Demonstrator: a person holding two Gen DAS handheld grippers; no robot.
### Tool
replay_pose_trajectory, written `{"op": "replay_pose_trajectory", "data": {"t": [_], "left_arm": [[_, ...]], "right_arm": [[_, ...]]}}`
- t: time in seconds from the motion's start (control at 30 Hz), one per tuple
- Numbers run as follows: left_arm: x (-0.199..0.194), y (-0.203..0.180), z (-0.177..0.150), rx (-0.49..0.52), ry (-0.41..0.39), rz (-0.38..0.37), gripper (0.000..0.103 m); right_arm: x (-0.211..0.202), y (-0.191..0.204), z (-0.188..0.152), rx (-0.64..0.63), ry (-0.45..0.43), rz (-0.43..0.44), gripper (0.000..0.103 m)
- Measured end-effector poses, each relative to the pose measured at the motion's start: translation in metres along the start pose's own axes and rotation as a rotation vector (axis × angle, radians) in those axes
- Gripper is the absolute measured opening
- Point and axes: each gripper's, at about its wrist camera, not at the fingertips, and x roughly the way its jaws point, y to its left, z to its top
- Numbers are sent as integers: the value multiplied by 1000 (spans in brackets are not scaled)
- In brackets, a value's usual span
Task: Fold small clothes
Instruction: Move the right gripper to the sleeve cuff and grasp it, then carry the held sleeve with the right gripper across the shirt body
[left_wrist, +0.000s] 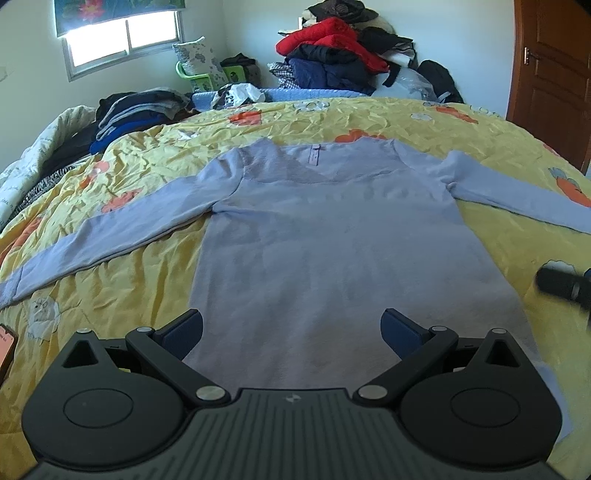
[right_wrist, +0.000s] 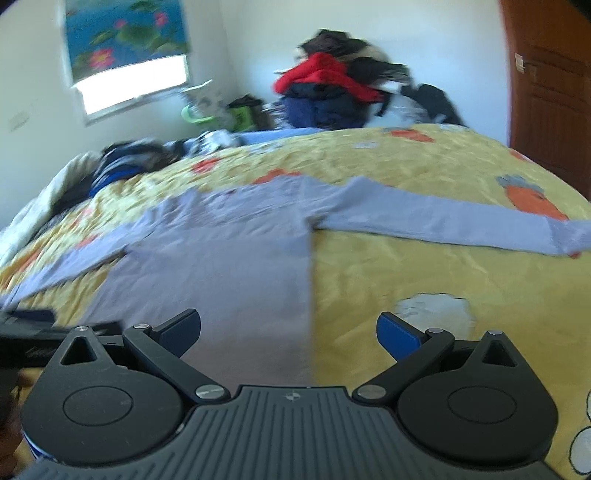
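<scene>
So the lavender long-sleeve top is lying flat in the middle of the yellow bedspread, sleeves stretched out left and right, with the left gripper and right gripper both spread wide over its near hem, gripping nothing.

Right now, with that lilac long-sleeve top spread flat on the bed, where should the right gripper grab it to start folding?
Probably the cuff end of the right sleeve. The top lies flat with both sleeves stretched out sideways, so that sleeve end is a free edge on the yellow bedspread. Bring the open right gripper in from the outer right side, low, and pinch the cuff edge to carry it across the body.
</scene>
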Motion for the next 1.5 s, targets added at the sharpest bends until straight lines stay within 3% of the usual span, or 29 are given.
{"op": "replay_pose_trajectory", "data": {"t": [0.27,0.4,0.47,0.67,0.73,0.97,1.03,1.27,1.5], "left_arm": [[9,-11,2,-3,-6,-6,103],[16,-14,2,10,11,-3,103],[20,-14,2,12,21,-2,103],[30,-14,2,14,42,0,103],[34,-13,2,17,47,8,103],[40,0,6,-7,46,17,103],[41,4,8,-12,41,24,103],[46,16,11,-26,35,42,103],[49,23,12,-27,40,54,103]], "right_arm": [[18,-149,13,466,-69,-65,99],[34,-200,10,604,-103,-119,91],[41,-218,7,638,-156,-90,90],[66,-253,14,723,-241,-125,68],[73,-264,17,762,-271,-158,56],[90,-290,18,883,-358,-238,31],[94,-290,21,877,-358,-254,16],[93,-275,41,818,-395,-253,11],[115,-225,72,732,-328,-77,11]]}}
